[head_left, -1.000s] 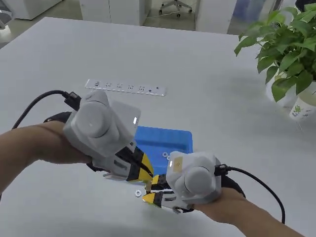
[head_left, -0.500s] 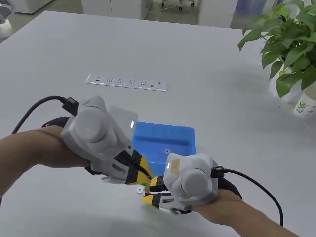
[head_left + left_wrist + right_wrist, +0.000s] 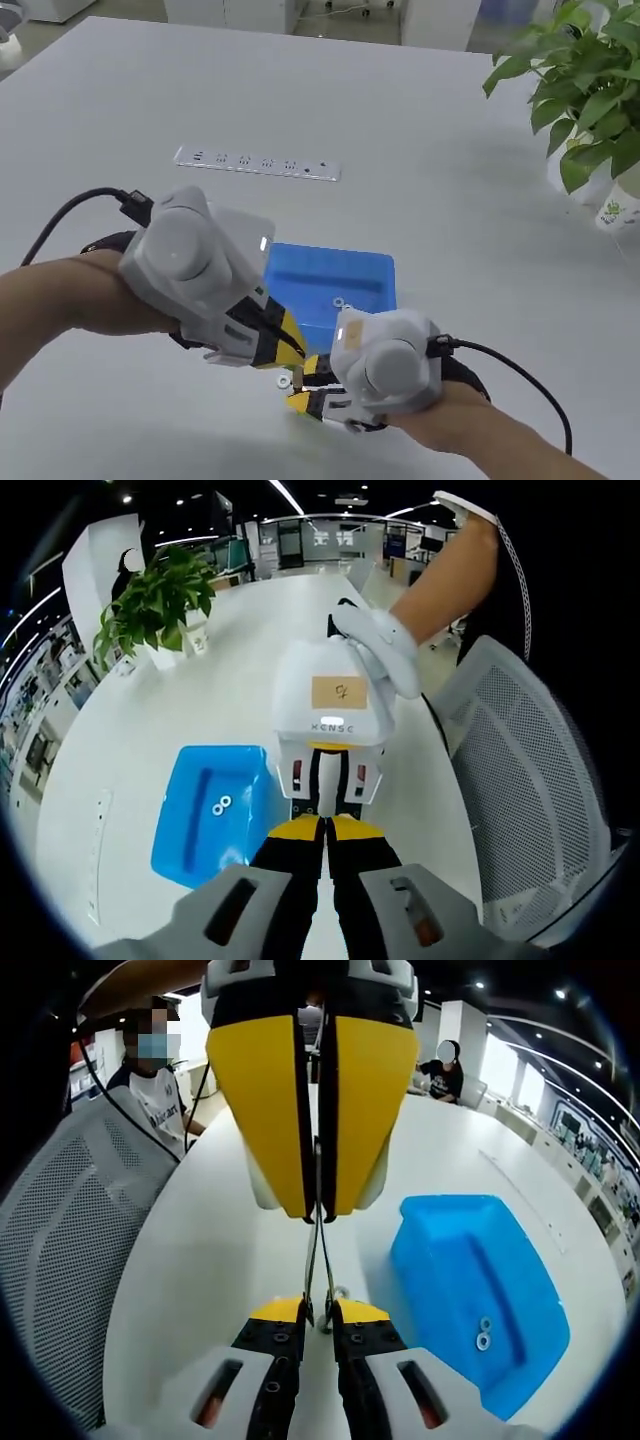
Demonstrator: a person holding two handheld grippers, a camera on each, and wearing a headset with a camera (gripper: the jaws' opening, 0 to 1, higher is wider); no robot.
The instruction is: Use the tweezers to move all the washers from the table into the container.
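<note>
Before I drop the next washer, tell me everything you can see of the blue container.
The container is a shallow, rectangular tray of bright blue, plastic-looking material, with rounded corners, a raised rim and a sunken inner bed. It sits flat on the white table, open side up. Two small metal washers lie side by side in its bed. In the head view its near edge is hidden. Nothing else is seen touching it.
</note>
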